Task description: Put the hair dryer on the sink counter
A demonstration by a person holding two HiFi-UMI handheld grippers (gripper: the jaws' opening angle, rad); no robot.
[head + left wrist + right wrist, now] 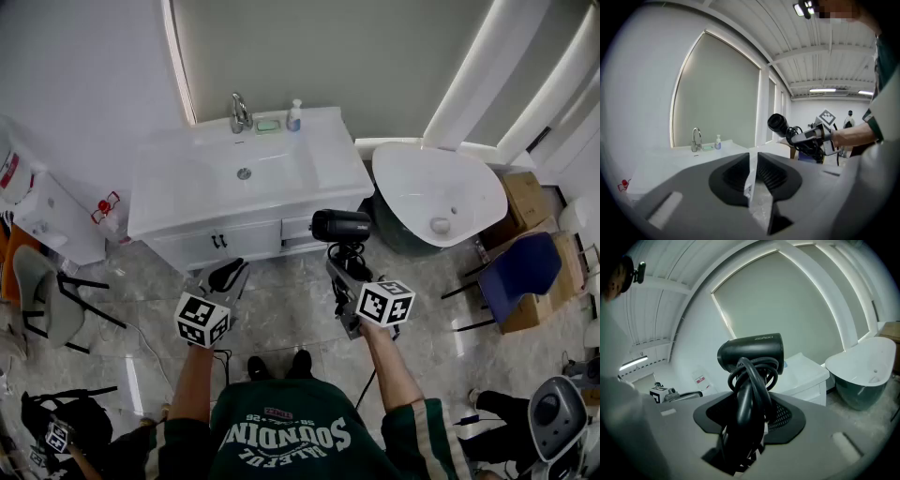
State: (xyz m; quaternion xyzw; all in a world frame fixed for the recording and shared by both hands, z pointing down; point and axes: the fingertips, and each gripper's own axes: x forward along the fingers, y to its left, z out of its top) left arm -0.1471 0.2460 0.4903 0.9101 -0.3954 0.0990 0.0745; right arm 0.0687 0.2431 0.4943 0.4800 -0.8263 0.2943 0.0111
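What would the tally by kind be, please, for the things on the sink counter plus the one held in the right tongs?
Faucet: 1
Soap bottle: 1
Green dish: 1
Hair dryer: 1
Total: 4

Seen through my head view, the white sink counter (328,159) carries a faucet (240,112), a green soap dish (268,125) and a small pump bottle (294,115) along its back edge, with the drain (244,173) in the middle of its basin. The cabinet stands on a marbled tile floor (281,309), where I also make out a white bathtub (436,197) just beside it, a blue chair (516,272) and a grey chair (42,300)
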